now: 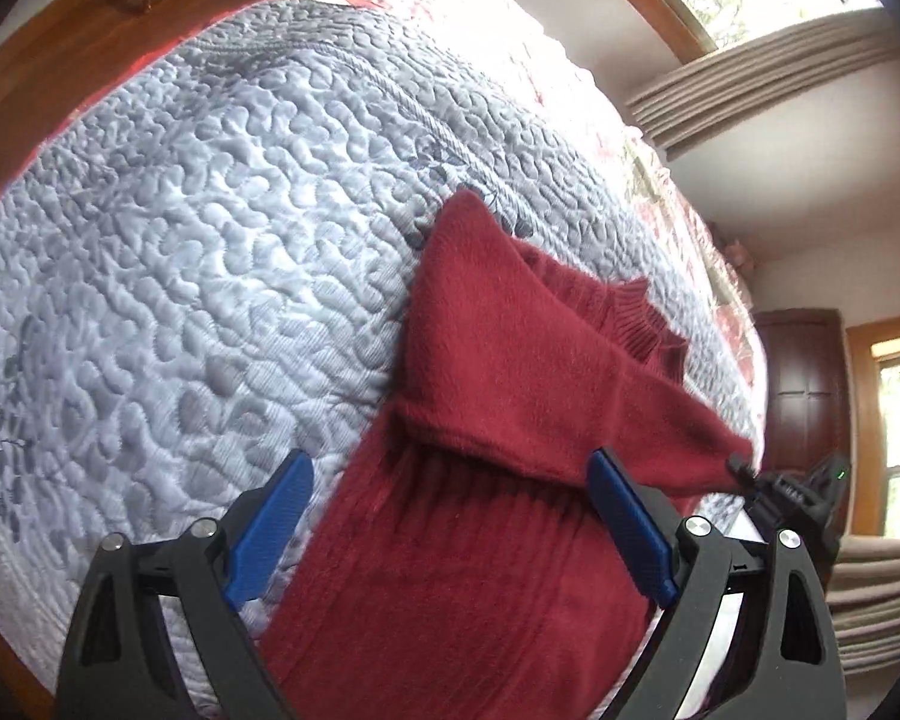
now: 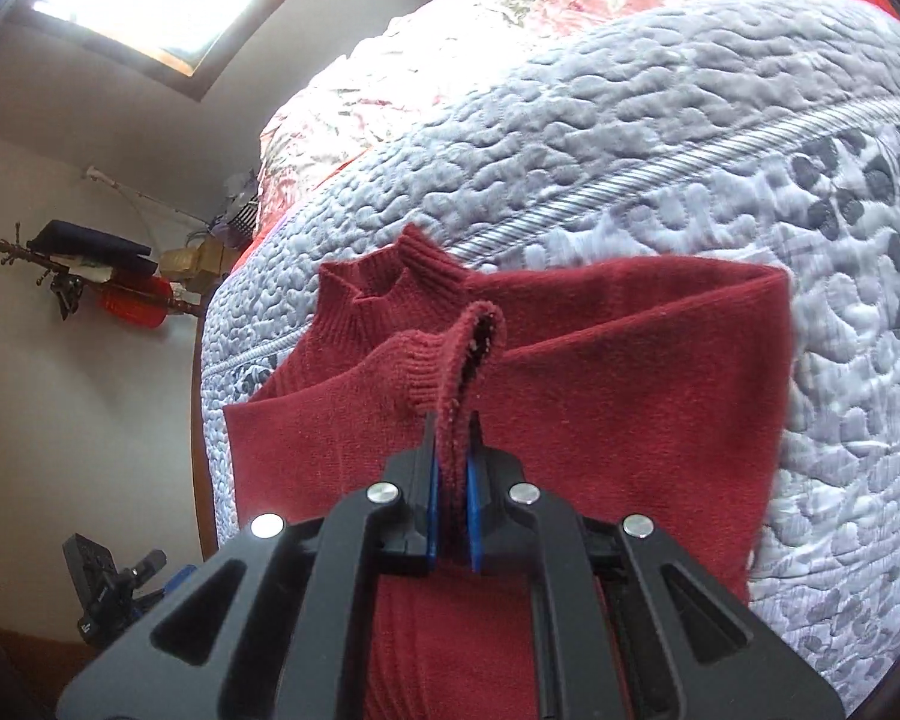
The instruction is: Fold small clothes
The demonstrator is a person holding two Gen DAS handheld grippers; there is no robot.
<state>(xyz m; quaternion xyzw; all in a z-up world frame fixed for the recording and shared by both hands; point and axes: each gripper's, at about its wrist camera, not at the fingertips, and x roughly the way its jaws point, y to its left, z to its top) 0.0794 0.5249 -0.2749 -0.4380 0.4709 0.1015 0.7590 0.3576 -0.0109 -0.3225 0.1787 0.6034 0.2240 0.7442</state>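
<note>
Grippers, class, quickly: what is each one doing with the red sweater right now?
Left gripper: open, jaws wide above the red sweater, holding nothing.
Right gripper: closed, pinching the sweater's sleeve cuff.

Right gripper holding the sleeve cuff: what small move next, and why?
Probably carry the cuff across the red sweater and lay it flat: the right gripper holds it lifted, while the left gripper hangs open.
</note>
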